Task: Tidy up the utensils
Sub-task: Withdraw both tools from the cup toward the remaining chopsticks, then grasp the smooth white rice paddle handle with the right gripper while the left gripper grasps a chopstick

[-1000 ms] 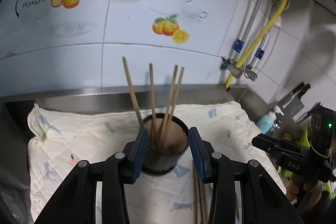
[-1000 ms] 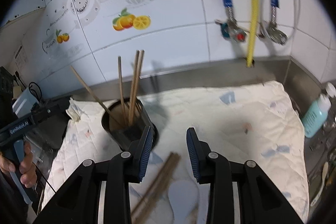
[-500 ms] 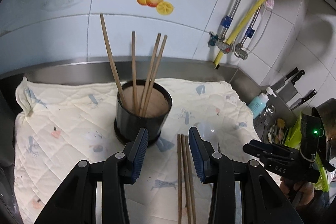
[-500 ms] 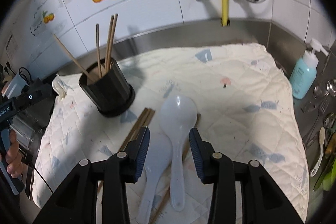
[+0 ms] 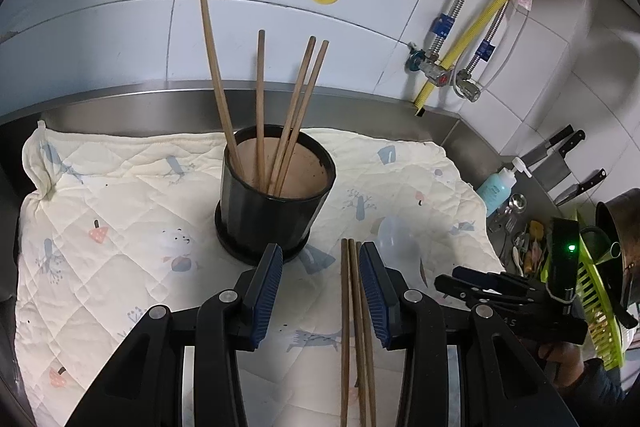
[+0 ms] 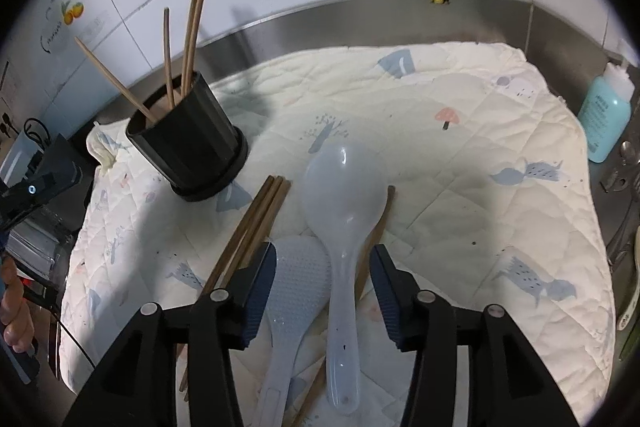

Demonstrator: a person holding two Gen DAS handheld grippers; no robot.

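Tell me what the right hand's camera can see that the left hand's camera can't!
Only the right wrist view shows the white rice paddle, the whole translucent spoon and a single chopstick under that spoon.

Only the left wrist view shows the knives on the wall, the green rack and the open right gripper.

Both show the black holder with four chopsticks standing in it, the loose chopsticks lying on the quilted cloth, and the blue bottle.
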